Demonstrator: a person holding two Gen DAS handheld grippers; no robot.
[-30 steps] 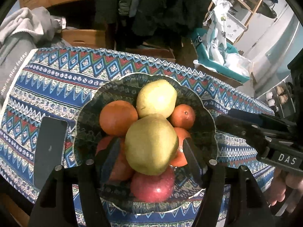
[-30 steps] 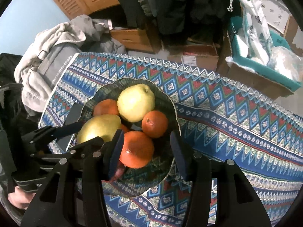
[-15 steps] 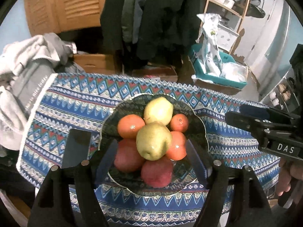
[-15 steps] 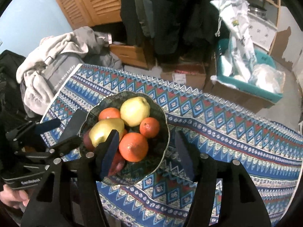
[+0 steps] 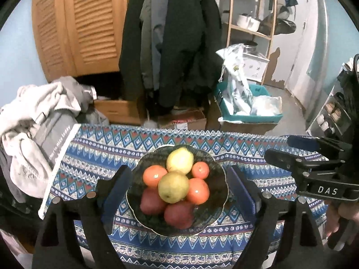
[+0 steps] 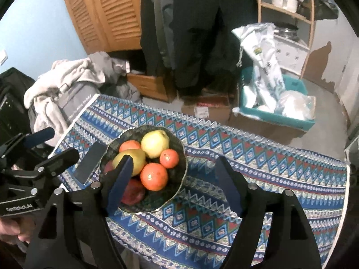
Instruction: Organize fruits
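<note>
Nearest, my left gripper (image 5: 177,190) and right gripper (image 6: 172,179) are both opening wide, empty, nothing pressed by either. Beyond them the bowl (image 5: 215,215) sits on the tablecloth (image 6: 258,179) toward its left end, nearer the far edge, heaped with two apples (image 5: 177,215), three oranges (image 5: 197,190) and two pears (image 5: 172,186). Just beside it lies a dark phone (image 6: 89,163). Farther back, a teal bin (image 6: 280,114) sits on the floor.
</note>
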